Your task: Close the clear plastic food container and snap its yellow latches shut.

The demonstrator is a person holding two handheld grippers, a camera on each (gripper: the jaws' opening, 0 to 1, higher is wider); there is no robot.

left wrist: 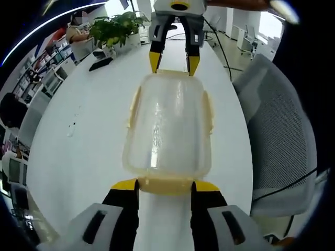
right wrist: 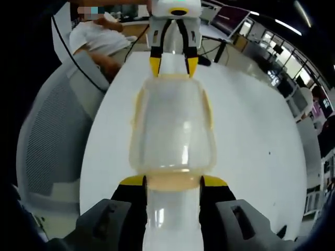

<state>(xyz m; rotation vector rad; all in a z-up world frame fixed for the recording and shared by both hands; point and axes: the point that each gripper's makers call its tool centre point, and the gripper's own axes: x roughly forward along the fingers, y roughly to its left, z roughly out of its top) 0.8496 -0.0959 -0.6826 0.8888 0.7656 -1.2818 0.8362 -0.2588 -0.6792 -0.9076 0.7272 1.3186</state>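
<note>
The clear plastic container (left wrist: 167, 125) (right wrist: 172, 130) lies lengthwise on the white table between my two grippers, lid on top. Pale yellow side latches (left wrist: 134, 107) (right wrist: 208, 107) hang along its long edges. In the left gripper view my left gripper (left wrist: 166, 185) has its yellow-tipped jaws pressed against both sides of the near end latch (left wrist: 165, 184), and my right gripper (left wrist: 174, 64) meets the far end. In the right gripper view my right gripper (right wrist: 174, 182) clasps its end latch (right wrist: 174, 180) the same way, with my left gripper (right wrist: 171, 65) opposite.
The long white table (left wrist: 78, 136) (right wrist: 251, 136) runs away from the container. A grey mesh chair (left wrist: 277, 130) (right wrist: 52, 136) stands beside it. A potted plant (left wrist: 115, 26) and a dark flat object (left wrist: 100, 64) sit at one end. A seated person (right wrist: 99, 39) is near the other.
</note>
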